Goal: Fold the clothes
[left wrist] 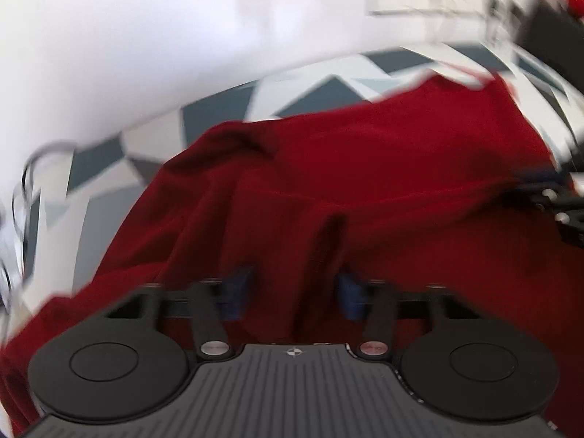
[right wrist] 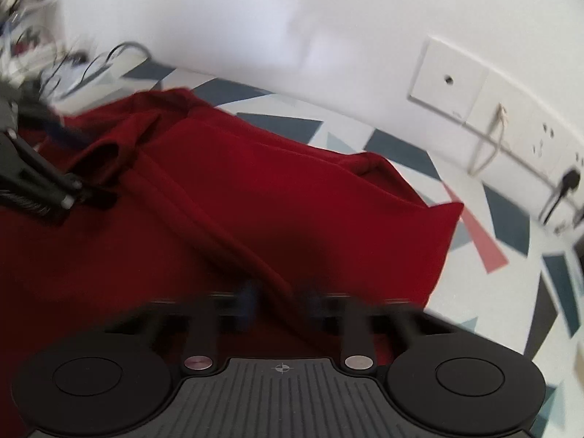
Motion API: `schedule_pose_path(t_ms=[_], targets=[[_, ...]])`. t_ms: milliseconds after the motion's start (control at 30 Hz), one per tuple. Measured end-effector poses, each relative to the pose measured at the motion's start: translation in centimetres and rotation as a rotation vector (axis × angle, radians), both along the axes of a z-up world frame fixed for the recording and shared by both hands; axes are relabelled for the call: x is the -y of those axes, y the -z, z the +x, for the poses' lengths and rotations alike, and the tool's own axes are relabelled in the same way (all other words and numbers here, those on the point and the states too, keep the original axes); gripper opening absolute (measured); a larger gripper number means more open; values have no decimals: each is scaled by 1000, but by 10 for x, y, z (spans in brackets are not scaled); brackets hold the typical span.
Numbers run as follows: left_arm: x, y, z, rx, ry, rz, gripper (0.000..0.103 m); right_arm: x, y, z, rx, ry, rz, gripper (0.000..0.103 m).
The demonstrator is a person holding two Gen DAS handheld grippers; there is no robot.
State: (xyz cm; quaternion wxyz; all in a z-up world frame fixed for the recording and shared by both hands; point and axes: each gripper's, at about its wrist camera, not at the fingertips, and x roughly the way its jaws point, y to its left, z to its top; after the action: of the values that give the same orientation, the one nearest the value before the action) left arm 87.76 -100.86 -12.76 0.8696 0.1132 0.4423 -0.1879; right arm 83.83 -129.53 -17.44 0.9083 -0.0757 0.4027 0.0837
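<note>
Across the table (right wrist: pixel 485 226), a cloth printed with grey, dark blue and pink triangles on white is covering the surface, and the red garment (right wrist: pixel 255 197) is lying spread over most of it. Behind the garment, a plain white wall (right wrist: pixel 255 18) is running along the table's far edge, carrying a blank white plate (right wrist: pixel 447 76) and a socket strip with a dark plug (right wrist: pixel 567 179) to the garment's right. Loose cables (right wrist: pixel 73 62) are lying beyond the garment's far left corner. The left gripper (left wrist: pixel 294 284) is resting at the garment's near edge, a raised fold passing between its partly parted blue pads; contact cannot be confirmed through the blur. The right gripper (right wrist: pixel 279 299) is sitting closed, pinching a ridge of the garment.
</note>
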Motion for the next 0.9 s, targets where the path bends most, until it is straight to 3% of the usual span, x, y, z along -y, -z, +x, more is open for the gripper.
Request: schedule_pose_path(t_ms=[67,267,367,467,533,600,667,700,733,800,900], targets=[[-22,-11,9,-44,-72,-101,22,10,-7,-4,26,41,36,4],[-81,-16,34,-257,-248,-389,20,49,-37,-41,140,177,65,4],[-82,-2,36,-294,-255,-368,21,69,-27,-52,55,187,111,5],[-79,12,36,-355,-261,-395,39,68,-9,-55,-41,155,80,15],[-77,12,36,-349,-272,-436,63,65,-9,-59,-33,148,85,27],[-75,12,39,-340,-289,-456,67,62,-12,-63,-9,146,100,37],[-71,11,43,-327,-311,-451,67,68,-23,-65,34,173,182,43],[-69,11,45,-317,-316,-452,63,73,-29,-64,57,193,229,45],[-67,12,48,-307,-322,-455,41,80,-36,-61,82,216,275,48],[-65,13,49,-306,-345,-442,11,96,-44,-48,116,282,347,49],[-61,13,49,-294,-372,-426,8,114,-44,-18,130,385,396,49]])
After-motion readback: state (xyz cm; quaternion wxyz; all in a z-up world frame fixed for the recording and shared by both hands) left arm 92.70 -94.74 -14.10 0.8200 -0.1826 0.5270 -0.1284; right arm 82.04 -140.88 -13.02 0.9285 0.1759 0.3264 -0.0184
